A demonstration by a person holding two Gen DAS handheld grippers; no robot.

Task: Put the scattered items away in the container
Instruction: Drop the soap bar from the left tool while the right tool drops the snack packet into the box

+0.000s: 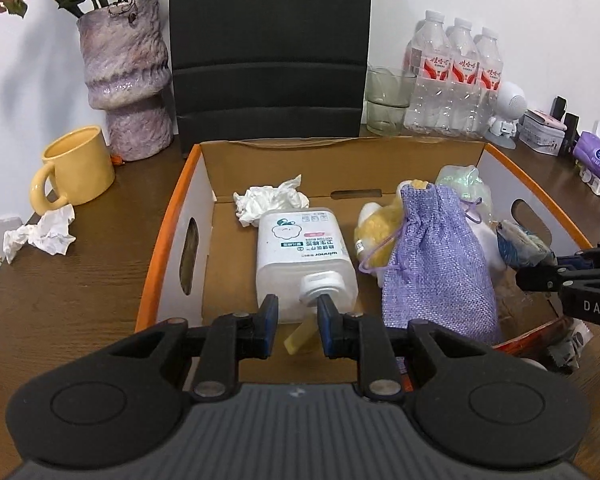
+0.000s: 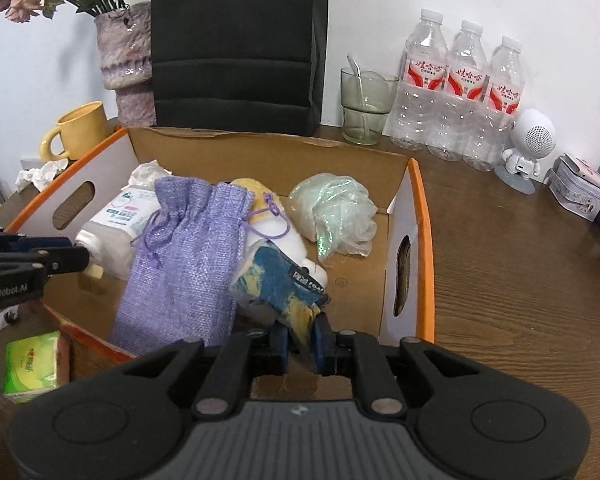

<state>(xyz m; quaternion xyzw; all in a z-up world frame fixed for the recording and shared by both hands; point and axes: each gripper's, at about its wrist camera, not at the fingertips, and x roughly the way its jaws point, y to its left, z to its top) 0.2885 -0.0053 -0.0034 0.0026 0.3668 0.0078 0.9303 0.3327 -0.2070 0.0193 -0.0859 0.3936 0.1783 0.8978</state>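
An orange-rimmed cardboard box [image 1: 168, 216] [image 2: 424, 216] holds a white cotton-swab bottle [image 1: 300, 252] [image 2: 116, 220], a purple drawstring pouch [image 1: 436, 256] [image 2: 180, 264], a yellow plush [image 1: 374, 228], a crumpled tissue [image 1: 268, 202] and an iridescent bag [image 2: 332, 216]. My left gripper [image 1: 298, 320] is open over the box's near edge, its fingers either side of the bottle's cap. My right gripper [image 2: 300, 342] is shut on a blue and yellow packet [image 2: 288, 284] [image 1: 520, 244] held over the box.
A crumpled tissue [image 1: 40, 234] and a yellow mug [image 1: 76, 168] sit on the table left of the box, by a purple vase [image 1: 126, 80]. A green tissue pack [image 2: 30, 364] lies in front. A glass [image 2: 366, 104], water bottles [image 2: 460, 92], a robot figure [image 2: 528, 148] and tins stand right.
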